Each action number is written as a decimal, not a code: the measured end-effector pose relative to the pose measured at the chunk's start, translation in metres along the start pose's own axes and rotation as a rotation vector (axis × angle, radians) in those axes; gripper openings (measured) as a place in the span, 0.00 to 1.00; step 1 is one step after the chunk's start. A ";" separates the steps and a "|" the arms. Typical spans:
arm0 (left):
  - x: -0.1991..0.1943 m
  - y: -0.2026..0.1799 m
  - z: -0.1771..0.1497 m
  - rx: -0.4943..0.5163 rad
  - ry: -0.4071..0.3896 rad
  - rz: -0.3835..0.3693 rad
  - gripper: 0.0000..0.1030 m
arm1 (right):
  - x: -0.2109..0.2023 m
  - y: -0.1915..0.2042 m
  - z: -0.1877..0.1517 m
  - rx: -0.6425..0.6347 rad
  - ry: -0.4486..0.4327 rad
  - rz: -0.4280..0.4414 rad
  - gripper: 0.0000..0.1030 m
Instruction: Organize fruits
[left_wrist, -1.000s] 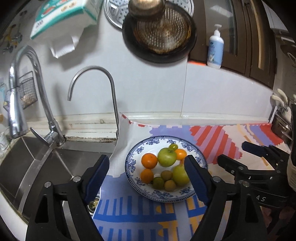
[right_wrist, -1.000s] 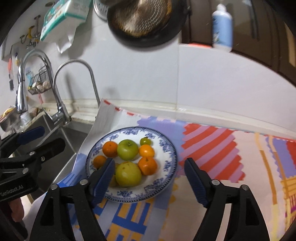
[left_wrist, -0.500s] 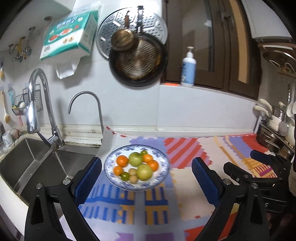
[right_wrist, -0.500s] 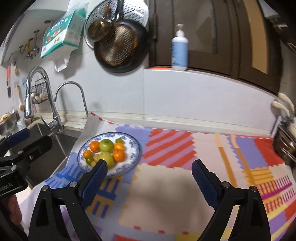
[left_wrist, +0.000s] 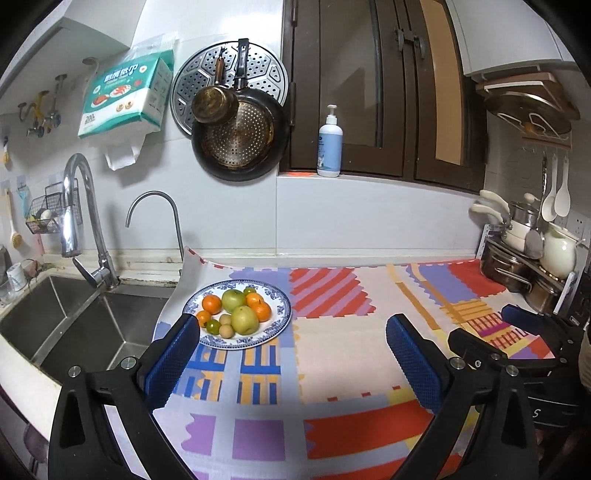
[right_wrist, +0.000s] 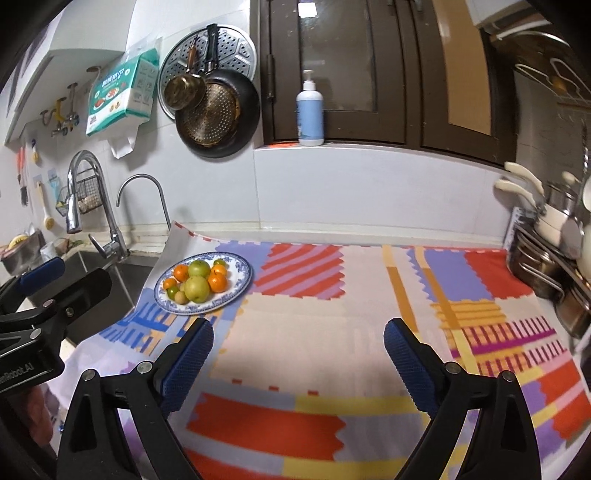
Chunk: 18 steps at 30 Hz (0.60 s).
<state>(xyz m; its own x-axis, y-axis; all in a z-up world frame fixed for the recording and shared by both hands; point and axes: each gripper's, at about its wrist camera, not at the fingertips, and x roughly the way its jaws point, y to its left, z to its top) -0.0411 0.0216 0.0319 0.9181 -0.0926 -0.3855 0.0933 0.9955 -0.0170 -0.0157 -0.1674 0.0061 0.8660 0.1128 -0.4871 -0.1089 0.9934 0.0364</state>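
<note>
On the bench, at the far left of the patterned cloth (left_wrist: 332, 354) beside the steel sink (left_wrist: 74, 321), stood a round plate (left_wrist: 282, 306) with a blue-and-white floral rim, glossy like glazed ceramic. It carried a heap of smooth round fruits (left_wrist: 236, 312): two large green-yellow ones, several dimpled orange ones, and a few small green and tan ones, all touching. The left tool (left_wrist: 290, 354) had its jaws spread wide, having just been opening, with nothing between its blue knurled pads (left_wrist: 170, 363); its left pad overlapped the plate's near rim in that view. The right tool (right_wrist: 297, 354) also stood spread and empty over bare cloth, well apart from the plate, its jaws having lately opened. A dark perforated pan (left_wrist: 240, 140) hung on the white wall.
</note>
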 end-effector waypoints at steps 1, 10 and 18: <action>-0.002 -0.001 -0.001 -0.002 0.000 0.001 1.00 | -0.003 -0.002 -0.002 0.000 -0.002 -0.001 0.92; -0.024 -0.009 -0.007 -0.005 -0.005 0.007 1.00 | -0.029 -0.009 -0.012 -0.012 -0.027 0.003 0.92; -0.035 -0.007 -0.010 -0.019 0.001 0.014 1.00 | -0.036 -0.008 -0.014 -0.016 -0.037 0.019 0.92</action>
<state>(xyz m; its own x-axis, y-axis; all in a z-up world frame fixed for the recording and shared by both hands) -0.0775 0.0180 0.0359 0.9189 -0.0786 -0.3865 0.0730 0.9969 -0.0293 -0.0526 -0.1800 0.0108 0.8812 0.1322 -0.4540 -0.1326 0.9907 0.0312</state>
